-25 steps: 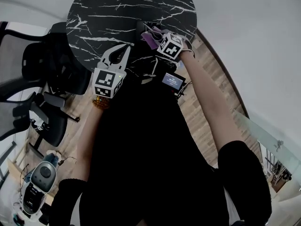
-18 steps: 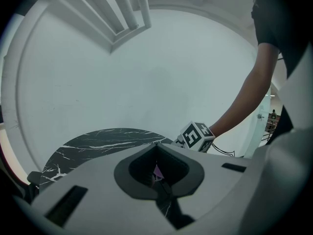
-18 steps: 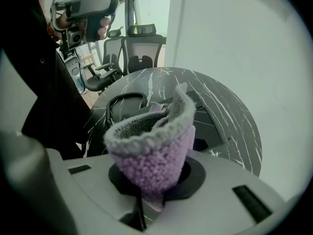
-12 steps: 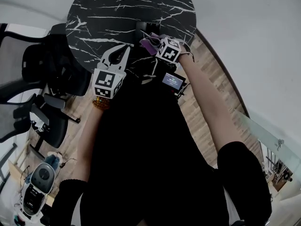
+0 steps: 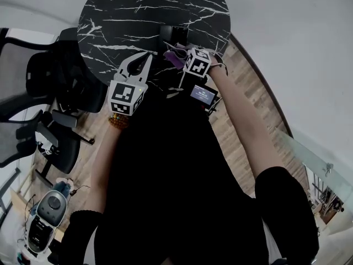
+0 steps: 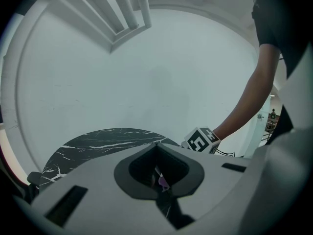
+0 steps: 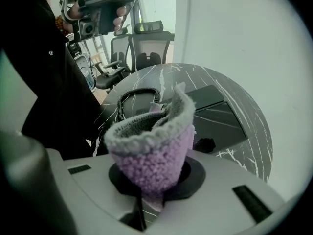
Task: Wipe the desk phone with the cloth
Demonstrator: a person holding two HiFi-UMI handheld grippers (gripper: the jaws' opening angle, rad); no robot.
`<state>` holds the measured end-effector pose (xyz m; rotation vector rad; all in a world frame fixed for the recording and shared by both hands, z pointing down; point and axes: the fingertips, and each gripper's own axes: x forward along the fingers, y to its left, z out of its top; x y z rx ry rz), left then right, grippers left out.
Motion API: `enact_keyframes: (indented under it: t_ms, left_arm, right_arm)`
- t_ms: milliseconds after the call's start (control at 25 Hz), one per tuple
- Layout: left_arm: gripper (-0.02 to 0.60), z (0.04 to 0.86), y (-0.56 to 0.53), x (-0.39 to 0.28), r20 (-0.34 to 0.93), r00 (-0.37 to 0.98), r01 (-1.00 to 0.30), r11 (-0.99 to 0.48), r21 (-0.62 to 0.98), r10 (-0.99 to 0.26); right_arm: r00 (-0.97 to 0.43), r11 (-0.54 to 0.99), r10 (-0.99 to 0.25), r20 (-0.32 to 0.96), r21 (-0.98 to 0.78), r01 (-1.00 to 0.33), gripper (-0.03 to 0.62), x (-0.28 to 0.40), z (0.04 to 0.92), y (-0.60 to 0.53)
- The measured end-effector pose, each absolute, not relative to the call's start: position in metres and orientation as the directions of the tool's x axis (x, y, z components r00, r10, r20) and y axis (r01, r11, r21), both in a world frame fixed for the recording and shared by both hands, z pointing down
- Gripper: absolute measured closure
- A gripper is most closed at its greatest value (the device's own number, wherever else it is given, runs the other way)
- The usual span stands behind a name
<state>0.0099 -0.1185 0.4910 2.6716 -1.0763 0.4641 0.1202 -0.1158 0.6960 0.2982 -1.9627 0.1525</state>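
Note:
A black desk phone [image 7: 215, 114] with a coiled cord [image 7: 134, 98] lies on the round black marble table [image 5: 138, 10]. In the head view the phone [image 5: 175, 35] shows as a dark shape near the table's near edge. My right gripper [image 5: 177, 54] is shut on a purple and grey cloth [image 7: 151, 151], which it holds down over the phone; the cloth [image 5: 173, 58] hides its fingertips. My left gripper [image 5: 148, 57] hovers at the table's near edge, left of the phone, shut with nothing in it [image 6: 156, 145].
Black office chairs [image 5: 49, 87] stand left of the table, also visible behind it [image 7: 146, 48]. A small device with a lit screen [image 5: 202, 94] hangs just below the right gripper. A white wall rises behind the table, and a glass panel [image 5: 309, 159] stands at right.
The right gripper and cloth have slid a little toward me across the phone. The left gripper has stayed still.

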Motion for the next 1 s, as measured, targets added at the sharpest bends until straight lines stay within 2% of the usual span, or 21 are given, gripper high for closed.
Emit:
enact_keyframes:
  t_ms: [640, 840, 1000]
  left_arm:
    - [0.569, 0.491, -0.118, 0.007, 0.370, 0.677, -0.707, -0.702, 0.088, -0.636]
    - [0.569, 0.493, -0.117, 0.008, 0.373, 0.679, -0.705, -0.703, 0.090, -0.633]
    - [0.569, 0.491, -0.116, 0.009, 0.369, 0.683, -0.700, -0.709, 0.086, -0.630]
  right_arm:
    - [-0.370, 0.970, -0.083, 0.925, -0.010, -0.242, 0.533, 0.114, 0.707, -0.090]
    - [-0.387, 0.960, -0.077, 0.919, -0.036, -0.276, 0.533, 0.114, 0.709, -0.087]
    - [-0.442, 0.916, -0.065, 0.895, -0.123, -0.382, 0.531, 0.113, 0.708, -0.086]
